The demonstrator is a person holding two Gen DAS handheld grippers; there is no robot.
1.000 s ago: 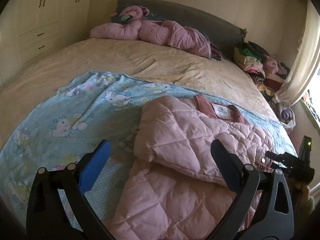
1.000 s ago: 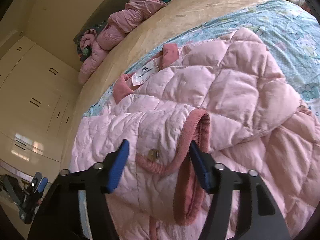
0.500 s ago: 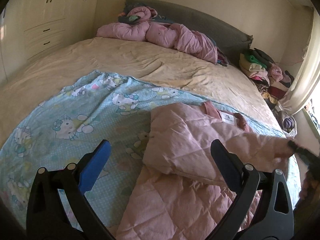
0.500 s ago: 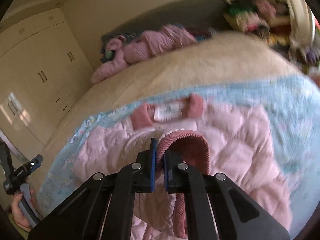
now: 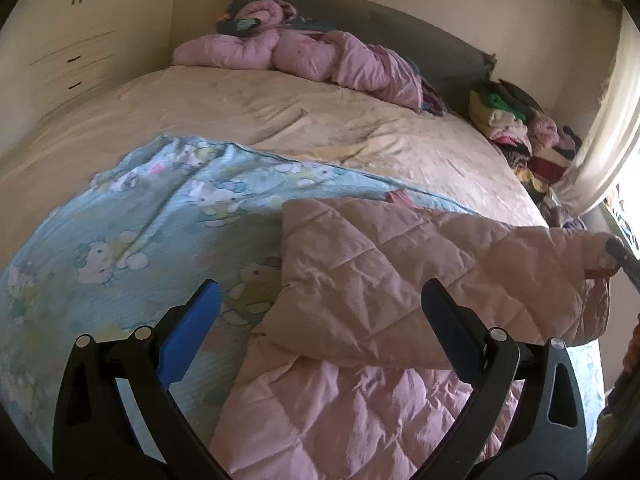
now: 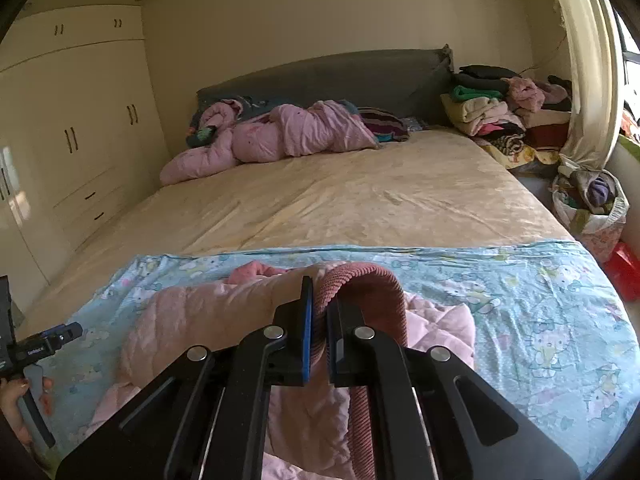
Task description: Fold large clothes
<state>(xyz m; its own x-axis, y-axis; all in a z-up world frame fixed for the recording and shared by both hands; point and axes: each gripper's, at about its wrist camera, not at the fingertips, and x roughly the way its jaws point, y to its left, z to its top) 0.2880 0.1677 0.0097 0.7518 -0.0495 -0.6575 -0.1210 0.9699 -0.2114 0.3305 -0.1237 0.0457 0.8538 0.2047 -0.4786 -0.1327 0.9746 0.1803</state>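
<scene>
A pink quilted jacket [image 5: 384, 280] lies on a light-blue cartoon-print sheet [image 5: 168, 216] at the near end of the bed. My right gripper [image 6: 318, 320] is shut on the jacket's ribbed dusty-pink cuff [image 6: 368, 284] and holds the sleeve [image 6: 208, 312] lifted and stretched across the jacket. In the left wrist view the right gripper's tip [image 5: 622, 256] shows at the far right on the sleeve end. My left gripper [image 5: 320, 308] is open and empty, hovering above the jacket's left edge. It also shows at the left edge of the right wrist view [image 6: 36, 350].
The bed [image 6: 360, 192] has a beige cover and a grey headboard [image 6: 340, 76]. A bundled pink duvet [image 6: 272, 136] lies by the headboard. Stacked folded clothes [image 6: 500, 108] and a bag of laundry [image 6: 592, 204] stand right of the bed. Cream wardrobes [image 6: 72, 128] line the left wall.
My right gripper closed on the cuff and lifted the sleeve up and across the jacket. My left gripper stayed open and drew back a little.
</scene>
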